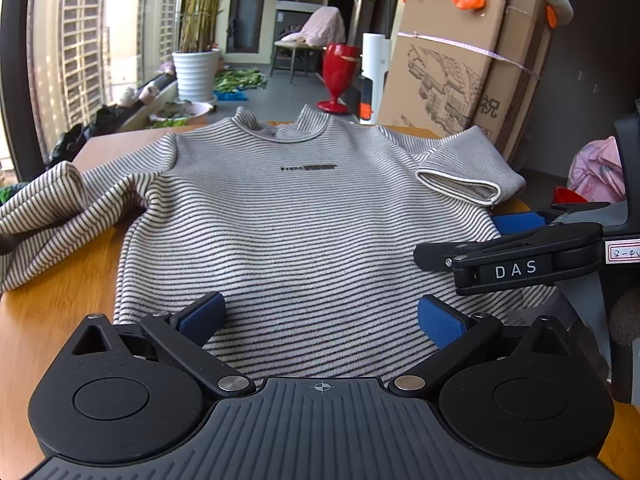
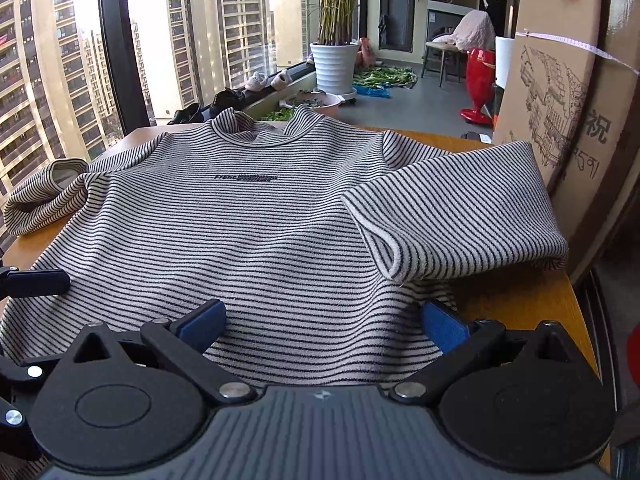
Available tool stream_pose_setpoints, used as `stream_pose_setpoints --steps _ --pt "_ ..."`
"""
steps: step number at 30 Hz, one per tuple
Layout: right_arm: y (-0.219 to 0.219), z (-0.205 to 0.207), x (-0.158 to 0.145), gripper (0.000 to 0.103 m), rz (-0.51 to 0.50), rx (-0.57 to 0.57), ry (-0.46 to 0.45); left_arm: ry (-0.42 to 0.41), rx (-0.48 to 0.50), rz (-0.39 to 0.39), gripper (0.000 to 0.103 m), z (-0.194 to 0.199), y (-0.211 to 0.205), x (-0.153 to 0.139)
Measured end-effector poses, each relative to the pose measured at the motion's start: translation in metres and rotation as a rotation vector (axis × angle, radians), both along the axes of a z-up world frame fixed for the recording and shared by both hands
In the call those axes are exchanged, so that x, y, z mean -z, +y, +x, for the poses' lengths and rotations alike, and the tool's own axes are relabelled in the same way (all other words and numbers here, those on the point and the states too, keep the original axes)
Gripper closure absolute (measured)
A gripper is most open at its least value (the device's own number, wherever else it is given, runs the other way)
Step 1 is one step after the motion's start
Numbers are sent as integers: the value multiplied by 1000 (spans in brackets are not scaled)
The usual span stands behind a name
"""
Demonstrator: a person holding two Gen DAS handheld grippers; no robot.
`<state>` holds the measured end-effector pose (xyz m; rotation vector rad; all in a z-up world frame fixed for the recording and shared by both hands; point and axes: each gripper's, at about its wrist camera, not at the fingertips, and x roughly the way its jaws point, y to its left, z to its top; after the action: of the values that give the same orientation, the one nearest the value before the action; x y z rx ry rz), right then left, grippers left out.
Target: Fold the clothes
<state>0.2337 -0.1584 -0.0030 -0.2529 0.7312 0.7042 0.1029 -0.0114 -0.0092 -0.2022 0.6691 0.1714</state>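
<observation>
- Striped sweater (image 1: 296,216) lies front-up on a wooden table (image 1: 52,320), collar toward the window side of the room, a small line of dark print across the chest.
- One sleeve (image 2: 460,216) is folded in over the body on the right side, its cuff opening facing the near hem; the other sleeve (image 1: 52,208) trails off bunched toward the table's left edge.
- Left gripper (image 1: 320,320) sits low at the near hem, its blue-padded fingers (image 1: 202,316) spread wide apart with striped cloth between them and nothing pinched.
- Right gripper (image 2: 324,320) is likewise at the hem, just beside the folded cuff, its fingers (image 2: 444,322) held wide apart over the fabric, gripping nothing.
- In the left wrist view the right gripper (image 1: 516,240) reaches in from the right edge, seen side-on above the sweater's lower right corner.
- Large cardboard box (image 1: 460,68) stands behind the table on the right; a red vase (image 1: 338,76) and a potted palm in a white pot (image 2: 334,64) stand on the grey floor beyond.
- High-rise blocks (image 2: 48,60) fill the window.
</observation>
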Motion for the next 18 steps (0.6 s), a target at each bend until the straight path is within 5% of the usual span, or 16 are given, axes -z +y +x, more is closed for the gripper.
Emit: stream_pose_setpoints --steps 18 --pt "2 7 -3 0 -21 -22 8 -18 -28 -24 0 -3 1 0"
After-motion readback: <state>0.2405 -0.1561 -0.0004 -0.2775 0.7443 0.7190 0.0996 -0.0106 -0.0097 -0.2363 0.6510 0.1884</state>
